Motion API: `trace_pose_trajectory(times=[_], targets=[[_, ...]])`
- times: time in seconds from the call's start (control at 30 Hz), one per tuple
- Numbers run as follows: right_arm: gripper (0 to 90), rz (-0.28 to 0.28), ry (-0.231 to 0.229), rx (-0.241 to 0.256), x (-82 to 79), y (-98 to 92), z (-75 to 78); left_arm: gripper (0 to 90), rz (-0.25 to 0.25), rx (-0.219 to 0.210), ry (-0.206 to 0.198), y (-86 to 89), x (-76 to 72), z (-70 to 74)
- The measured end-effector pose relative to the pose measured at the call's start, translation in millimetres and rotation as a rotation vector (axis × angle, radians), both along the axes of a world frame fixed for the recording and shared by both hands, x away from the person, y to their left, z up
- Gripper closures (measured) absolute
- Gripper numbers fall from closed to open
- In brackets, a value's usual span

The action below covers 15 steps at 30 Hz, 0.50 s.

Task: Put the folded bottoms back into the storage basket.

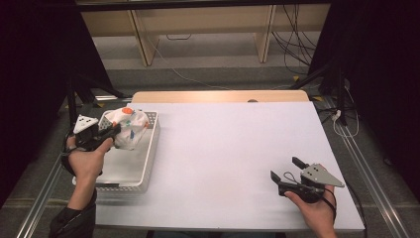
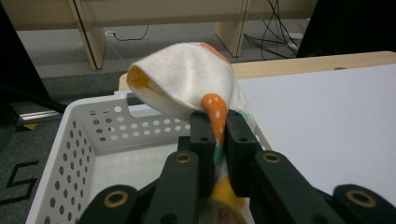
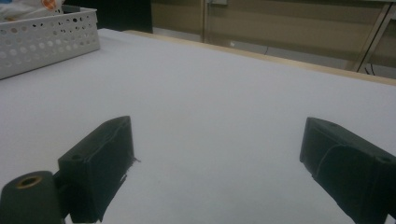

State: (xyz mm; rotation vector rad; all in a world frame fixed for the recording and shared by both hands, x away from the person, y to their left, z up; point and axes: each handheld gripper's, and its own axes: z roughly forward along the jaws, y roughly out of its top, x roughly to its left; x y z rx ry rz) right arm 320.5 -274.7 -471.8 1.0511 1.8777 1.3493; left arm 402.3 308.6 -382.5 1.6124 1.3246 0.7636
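The white tabletop [image 1: 233, 148] takes up the middle of the high view, and most of its surface lies bare between the two hands. At its left edge sits a white perforated basket [image 1: 143, 171], long side running away from the person, its holed wall also catching the top left corner of the right gripper view [image 3: 46, 39]. Over the far half of that basket hangs a bundle of white cloth [image 1: 126, 129] with orange and teal patches, lifted above the basket floor. In the left gripper view the cloth [image 2: 187, 84] balloons up above the basket rim, an orange dotted strip running down into the grip. The left gripper [image 1: 106, 133] has it: jaws nearly together, clamped on that strip of fabric, with more cloth bunched below them. Over at the near right corner, well apart from the basket, the right gripper [image 1: 288, 173] sits low over the tabletop, held in the person's hand. Its jaws stand wide apart, holding nothing, bare white surface between them in the right gripper view [image 3: 215, 163].
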Motion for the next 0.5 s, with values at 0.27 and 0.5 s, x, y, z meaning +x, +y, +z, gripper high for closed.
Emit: trace_pose_trajectory(times=[0.27,0.5], targets=[[10.6,-0.002,0.002,-0.006,-0.6,-0.4,0.6,82.8,-0.007,0.001,0.015,-1.2,1.6,-2.8],[10.5,-0.003,0.003,-0.005,-0.7,-0.4,0.7,82.9,-0.015,0.003,0.032,-3.3,2.1,-6.4]])
